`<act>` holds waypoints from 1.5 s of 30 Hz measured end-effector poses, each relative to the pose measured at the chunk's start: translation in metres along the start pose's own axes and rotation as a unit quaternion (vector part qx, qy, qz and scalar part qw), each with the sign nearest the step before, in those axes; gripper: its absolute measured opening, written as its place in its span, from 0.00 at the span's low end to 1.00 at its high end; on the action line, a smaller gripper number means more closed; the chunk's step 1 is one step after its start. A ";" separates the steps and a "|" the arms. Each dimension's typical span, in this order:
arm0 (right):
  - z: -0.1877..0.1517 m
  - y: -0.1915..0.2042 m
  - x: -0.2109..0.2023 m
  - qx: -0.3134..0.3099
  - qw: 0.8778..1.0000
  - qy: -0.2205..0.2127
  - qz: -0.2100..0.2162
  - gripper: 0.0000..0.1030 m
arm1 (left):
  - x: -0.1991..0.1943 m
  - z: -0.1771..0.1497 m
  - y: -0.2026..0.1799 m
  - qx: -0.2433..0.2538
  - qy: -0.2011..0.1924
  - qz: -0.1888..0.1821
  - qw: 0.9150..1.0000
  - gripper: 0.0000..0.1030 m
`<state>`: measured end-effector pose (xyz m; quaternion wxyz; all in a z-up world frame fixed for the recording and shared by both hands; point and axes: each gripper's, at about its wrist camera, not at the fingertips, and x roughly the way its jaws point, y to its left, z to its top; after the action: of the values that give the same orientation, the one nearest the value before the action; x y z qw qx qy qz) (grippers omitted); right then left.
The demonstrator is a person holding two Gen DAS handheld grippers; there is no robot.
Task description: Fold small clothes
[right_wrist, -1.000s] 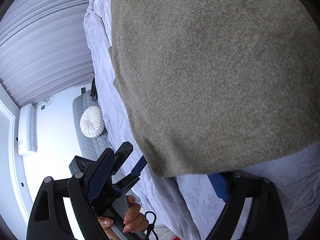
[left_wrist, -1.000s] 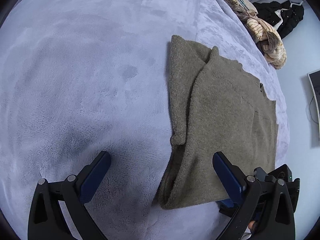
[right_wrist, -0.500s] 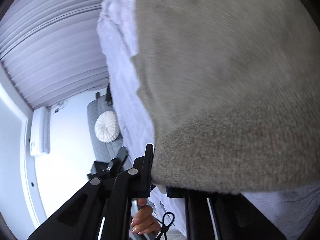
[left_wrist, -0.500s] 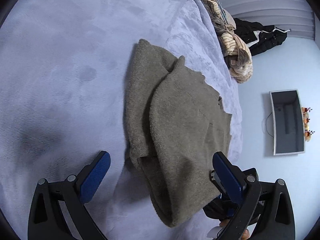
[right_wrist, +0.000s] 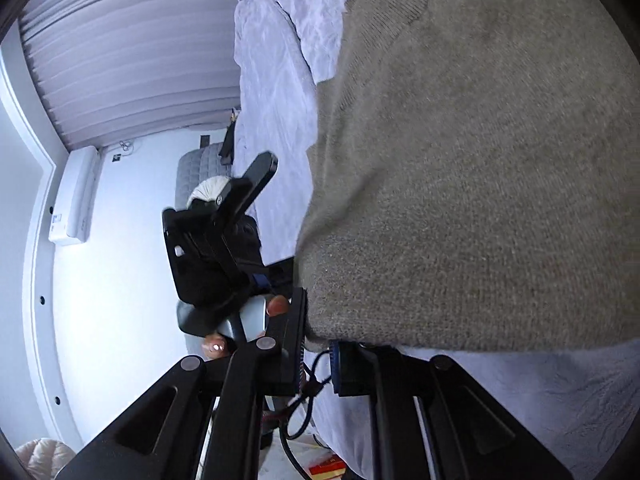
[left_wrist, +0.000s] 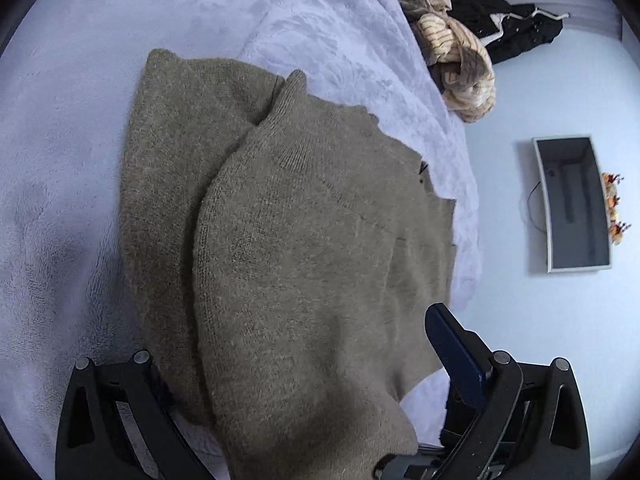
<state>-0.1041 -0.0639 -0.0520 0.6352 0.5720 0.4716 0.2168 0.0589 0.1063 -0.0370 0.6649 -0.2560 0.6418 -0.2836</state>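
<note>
The sweater (left_wrist: pixel 304 264), a soft, limp knit lying part-folded on the bed (left_wrist: pixel 68 184), is pinched at its near edge by the right tool (right_wrist: pixel 320 354), while the left tool (left_wrist: pixel 296 364) stands wide astride that edge, the place to take hold.

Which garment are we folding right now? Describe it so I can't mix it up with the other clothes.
On the pale lavender blanket, it is the olive-green knit sweater, lying partly folded near the edge. The right gripper is shut on its hem. The others, a striped beige garment and black clothing, are heaped farther back.
</note>
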 end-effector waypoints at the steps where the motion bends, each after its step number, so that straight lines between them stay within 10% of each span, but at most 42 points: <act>1: -0.004 -0.004 0.001 -0.002 1.000 0.014 -0.016 0.11 | 0.003 -0.002 0.000 0.007 0.003 0.013 1.000 0.99; 9: -0.014 -0.006 -0.031 -0.063 0.986 0.072 -0.133 0.49 | 0.009 -0.008 -0.005 0.031 -0.016 0.086 0.996 0.79; 12: 0.000 0.001 -0.066 -0.081 0.983 0.027 -0.162 0.46 | 0.006 -0.010 -0.004 0.039 -0.024 0.114 0.992 0.64; 16: 0.032 0.011 -0.098 -0.115 0.968 -0.032 -0.222 0.16 | 0.004 -0.014 -0.006 0.060 -0.034 0.149 0.986 0.25; 21: 0.064 0.009 -0.095 -0.177 0.924 -0.044 -0.335 0.13 | -0.003 -0.019 -0.016 0.062 -0.059 0.170 0.982 0.21; 27: 0.073 -0.015 -0.074 -0.190 0.902 -0.014 -0.387 0.12 | -0.021 -0.026 -0.060 0.085 -0.102 0.148 0.980 0.20; 35: 0.077 -0.015 -0.116 -0.174 0.932 -0.020 -0.316 0.13 | -0.005 -0.024 -0.165 0.164 -0.111 0.109 0.974 0.20; 45: 0.091 -0.061 -0.222 -0.073 0.968 -0.103 -0.216 0.16 | 0.141 -0.050 -0.259 0.272 -0.022 0.138 0.952 0.20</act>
<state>-0.1456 -0.3077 -0.0396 0.7524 0.4275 0.4988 0.0479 -0.0018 -0.1758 0.0431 0.7563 0.0195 0.5544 -0.3467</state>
